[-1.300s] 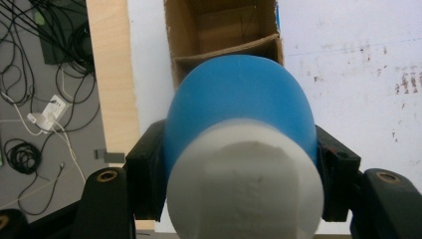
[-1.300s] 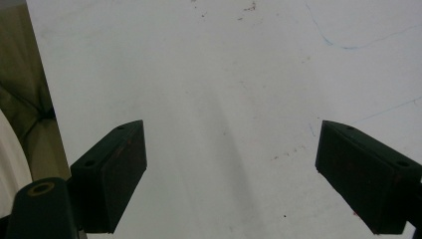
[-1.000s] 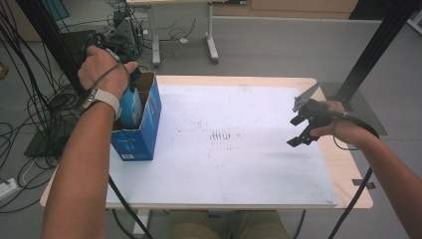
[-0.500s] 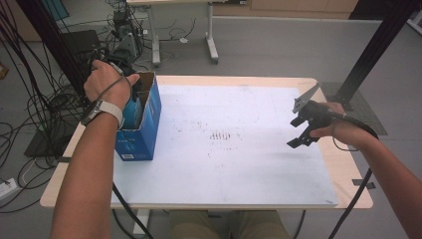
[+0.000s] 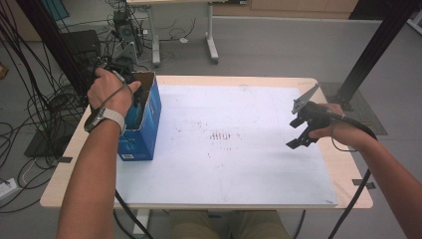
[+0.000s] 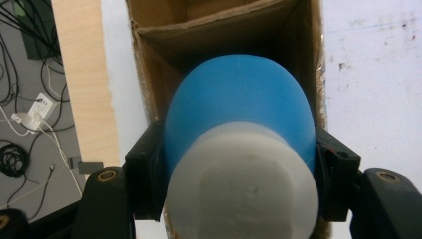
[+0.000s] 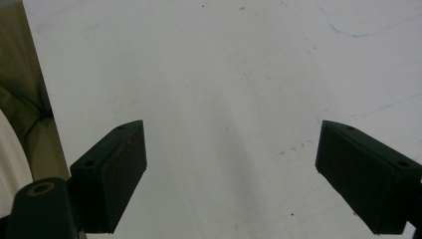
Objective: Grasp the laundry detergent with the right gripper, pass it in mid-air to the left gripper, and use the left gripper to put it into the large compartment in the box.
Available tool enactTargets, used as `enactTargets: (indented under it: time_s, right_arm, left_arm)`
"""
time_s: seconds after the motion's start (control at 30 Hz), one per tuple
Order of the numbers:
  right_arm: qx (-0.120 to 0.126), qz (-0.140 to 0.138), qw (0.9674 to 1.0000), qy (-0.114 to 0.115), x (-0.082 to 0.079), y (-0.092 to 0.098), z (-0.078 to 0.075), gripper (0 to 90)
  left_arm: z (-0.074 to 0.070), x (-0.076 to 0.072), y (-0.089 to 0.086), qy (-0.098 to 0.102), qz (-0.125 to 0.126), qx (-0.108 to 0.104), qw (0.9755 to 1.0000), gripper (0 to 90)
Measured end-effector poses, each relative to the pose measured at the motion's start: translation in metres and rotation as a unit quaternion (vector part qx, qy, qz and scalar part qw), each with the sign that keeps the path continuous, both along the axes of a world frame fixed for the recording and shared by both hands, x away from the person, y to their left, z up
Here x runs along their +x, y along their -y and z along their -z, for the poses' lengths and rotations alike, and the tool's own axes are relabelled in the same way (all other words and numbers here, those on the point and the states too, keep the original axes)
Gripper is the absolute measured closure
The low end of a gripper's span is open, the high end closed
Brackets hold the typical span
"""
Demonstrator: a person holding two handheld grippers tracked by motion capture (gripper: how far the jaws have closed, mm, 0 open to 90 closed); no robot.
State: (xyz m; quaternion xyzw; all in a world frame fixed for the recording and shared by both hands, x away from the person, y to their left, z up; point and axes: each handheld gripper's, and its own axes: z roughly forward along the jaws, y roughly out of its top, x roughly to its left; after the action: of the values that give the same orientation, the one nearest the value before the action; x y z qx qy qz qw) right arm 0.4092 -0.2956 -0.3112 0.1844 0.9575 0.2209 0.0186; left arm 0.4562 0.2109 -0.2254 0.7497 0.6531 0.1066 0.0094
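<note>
Looking down from the high view, the left tool (image 5: 130,94) is buried behind the person's left hand (image 5: 110,91) right over the open top of the blue cardboard box (image 5: 144,127), so you can't really make out its jaws from up there. The left gripper view sorts it out: both black jaws are clamped on the sides of a blue bottle (image 6: 239,109) with a white end (image 6: 244,181) facing the camera. That bottle points down into the box, whose brown inner walls (image 6: 164,40) frame it. How deep the far end sits is hidden by the bottle itself, and the white end is cut off at the bottom of the frame, so I can't tell if it's touching the box floor.

Over on the other side, the right tool (image 5: 302,133) hangs above the white surface (image 5: 239,164) near its right edge, well apart from the box. The right gripper view shows its pads (image 7: 122,174) spread wide with nothing between them, just bare, scuffed surface (image 7: 224,74). Something pale and curved peeks in at the left edge there, too cropped to identify.
</note>
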Motion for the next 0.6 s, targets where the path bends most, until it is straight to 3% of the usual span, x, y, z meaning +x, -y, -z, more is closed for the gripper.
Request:
enactTargets:
  time_s: [0.6]
  right_arm:
    - [-0.001, 0.006, 1.0, -0.006, -0.001, 0.003, 0.005, 12.7]
  left_arm:
    - [0.036, 0.0, -0.003, -0.013, 0.005, -0.002, 0.9999, 37.4]
